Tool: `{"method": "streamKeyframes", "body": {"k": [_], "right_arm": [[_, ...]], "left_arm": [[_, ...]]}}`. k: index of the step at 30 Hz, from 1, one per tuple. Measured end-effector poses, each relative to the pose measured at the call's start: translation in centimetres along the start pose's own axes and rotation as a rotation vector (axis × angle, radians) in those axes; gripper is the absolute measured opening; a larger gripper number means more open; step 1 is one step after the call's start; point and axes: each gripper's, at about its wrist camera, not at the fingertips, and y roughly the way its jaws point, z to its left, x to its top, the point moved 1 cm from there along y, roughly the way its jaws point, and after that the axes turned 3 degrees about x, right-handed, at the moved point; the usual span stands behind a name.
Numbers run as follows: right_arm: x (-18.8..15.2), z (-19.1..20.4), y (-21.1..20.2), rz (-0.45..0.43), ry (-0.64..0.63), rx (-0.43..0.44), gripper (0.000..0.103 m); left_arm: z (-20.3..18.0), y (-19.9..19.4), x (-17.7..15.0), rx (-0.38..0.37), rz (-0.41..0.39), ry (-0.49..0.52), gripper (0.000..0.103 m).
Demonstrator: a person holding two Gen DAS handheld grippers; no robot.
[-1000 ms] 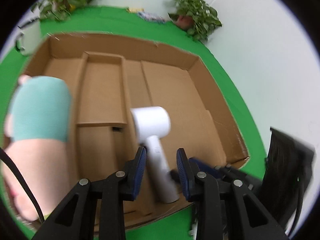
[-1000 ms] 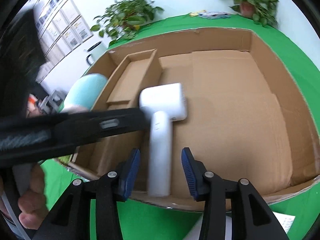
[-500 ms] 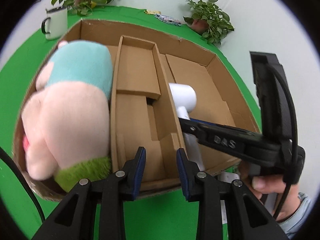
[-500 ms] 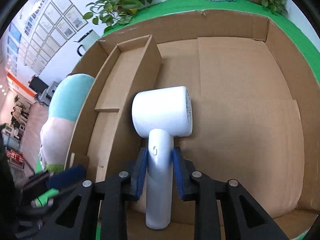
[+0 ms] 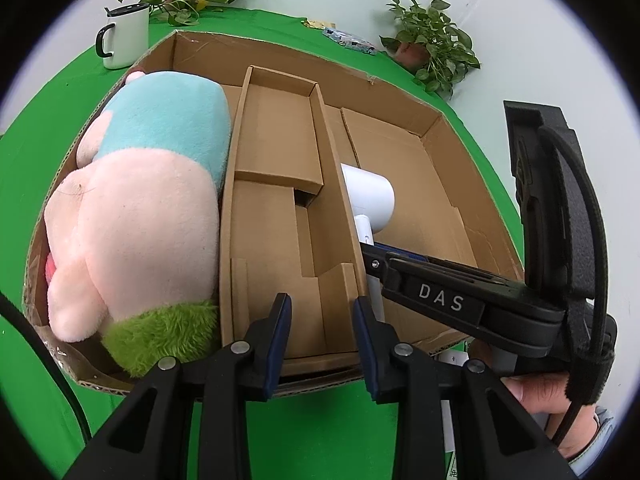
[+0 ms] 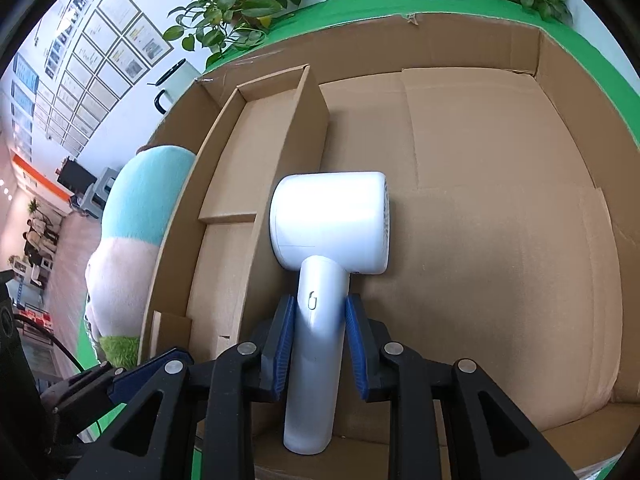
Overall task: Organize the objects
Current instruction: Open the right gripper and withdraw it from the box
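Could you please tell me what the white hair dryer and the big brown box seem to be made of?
The white hair dryer looks like smooth, glossy plastic, judging by its soft sheen. The big brown box appears to be matte corrugated cardboard, with creased flaps and fluted cut edges.

White hair dryer (image 6: 328,224), brown cardboard box (image 6: 500,160), pink, turquoise and green plush toy (image 5: 140,208), green tablecloth (image 5: 48,120), white mug (image 5: 126,38) black-handled.

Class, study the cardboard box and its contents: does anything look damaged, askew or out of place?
Little stands out. The cardboard box has a frayed, dented far rim. The plush toy overfills its left compartment, bulging above the wall. The hair dryer lies flat.
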Motion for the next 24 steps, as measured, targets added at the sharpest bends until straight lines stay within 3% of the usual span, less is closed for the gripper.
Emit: {"method": "streamKeyframes", "body": {"k": [5,11,15,17,19,20,22,23,24], "right_arm": [[-0.5,-0.1,1.1,0.050,-0.002,0.002,0.029],[-0.8,0.2,-1.0,-0.033,-0.048,-0.041,0.040],[-1.3,1.6,-4.8,-0.135,-0.144,-0.100,0.067],[-2.2,2.1,-6.6,-0.185,-0.171,-0.119,0.075],[-4.1,2.6,-9.0,-0.262,-0.203,-0.153,0.089],[-4.8,2.7,-9.8,-0.293,-0.213,-0.170,0.090],[-7.5,2.7,-12.6,-0.440,-0.235,-0.192,0.096],[-9.0,2.8,-13.8,-0.503,-0.241,-0.185,0.099],[-10.5,2.7,-14.7,-0.549,-0.245,-0.181,0.102]], "left_arm": [[0.0,-0.3,0.0,0.027,-0.002,0.020,0.031],[0.3,-1.5,-0.1,0.035,-0.036,0.032,0.031],[-0.1,-2.6,-0.3,0.056,-0.080,0.052,0.031],[-0.5,-3.4,-0.4,0.070,-0.111,0.068,0.031],[-1.3,-4.7,-0.7,0.099,-0.177,0.098,0.031],[-1.8,-5.5,-1.0,0.114,-0.216,0.119,0.031],[-3.0,-7.5,-1.9,0.125,-0.322,0.181,0.041],[-3.6,-8.5,-2.6,0.112,-0.378,0.211,0.054],[-4.2,-9.7,-3.7,0.105,-0.456,0.247,0.074]]}}
